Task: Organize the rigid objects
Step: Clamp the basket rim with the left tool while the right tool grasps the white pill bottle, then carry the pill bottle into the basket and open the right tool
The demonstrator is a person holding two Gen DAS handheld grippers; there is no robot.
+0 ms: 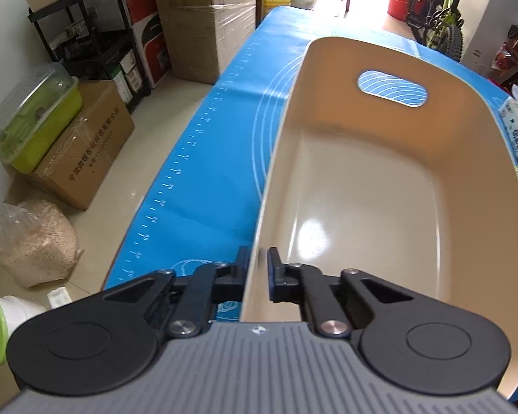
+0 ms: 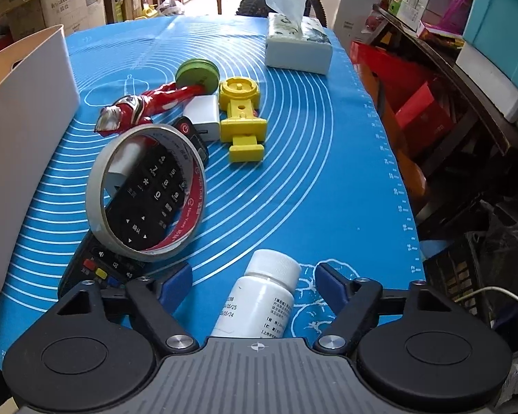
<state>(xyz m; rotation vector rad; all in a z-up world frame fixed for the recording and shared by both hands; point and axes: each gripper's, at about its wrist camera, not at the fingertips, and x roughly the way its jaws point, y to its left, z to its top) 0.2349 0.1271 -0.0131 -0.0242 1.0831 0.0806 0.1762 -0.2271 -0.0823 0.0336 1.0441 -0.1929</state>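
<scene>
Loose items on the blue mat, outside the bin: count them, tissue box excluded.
7: white bottle between the right gripper's fingers, tape roll on the remote, red figure, white adapter, yellow toy, green disc. More may be hidden.

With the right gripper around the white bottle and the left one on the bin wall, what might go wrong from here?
1. The white bottle lies between the open fingers of the right gripper; being round, it may roll or slip as they close.
2. The tape roll leans on the remote control close by; a sideways move may knock it over.
3. The left gripper pinches only the thin wall of the beige bin, which may tilt.
</scene>
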